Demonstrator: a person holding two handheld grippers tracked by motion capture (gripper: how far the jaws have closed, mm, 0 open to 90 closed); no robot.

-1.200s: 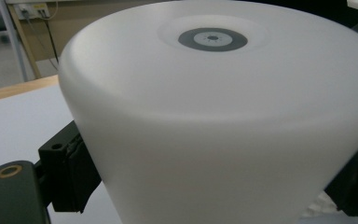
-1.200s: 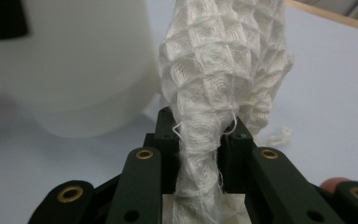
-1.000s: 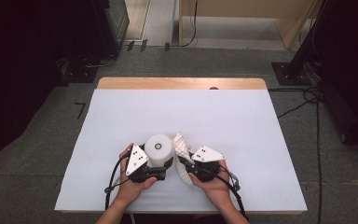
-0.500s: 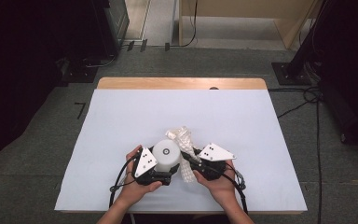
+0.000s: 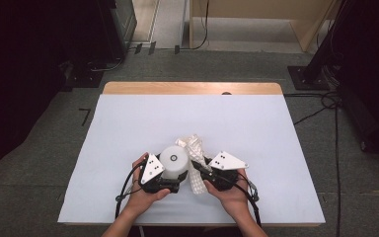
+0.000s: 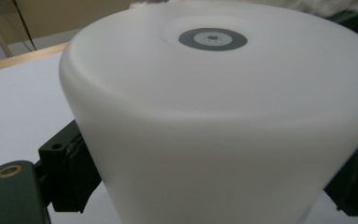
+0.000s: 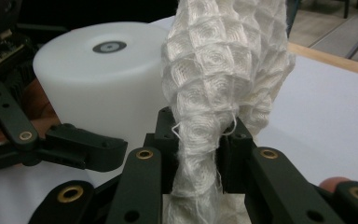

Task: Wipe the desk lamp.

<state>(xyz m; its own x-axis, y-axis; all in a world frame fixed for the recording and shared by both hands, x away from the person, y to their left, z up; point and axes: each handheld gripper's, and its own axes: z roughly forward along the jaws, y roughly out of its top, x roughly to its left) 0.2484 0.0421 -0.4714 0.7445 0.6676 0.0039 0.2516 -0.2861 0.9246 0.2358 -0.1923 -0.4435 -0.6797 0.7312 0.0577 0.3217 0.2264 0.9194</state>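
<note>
The left tongs (image 5: 170,183) clamp the white cylinder (image 5: 173,161), upright at the desk's (image 5: 128,123) near edge. Just right of the cylinder, the right tongs (image 7: 198,154) pinch the waffle cloth (image 7: 223,70), its bunched length rising alongside the cylinder's wall, touching it.

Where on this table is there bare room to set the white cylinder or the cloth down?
The table cover is bare along the far wooden edge, and to either side of the hands. It is crowded at the near middle: the left gripper clamps the white cylinder, the right gripper the waffle cloth.
</note>
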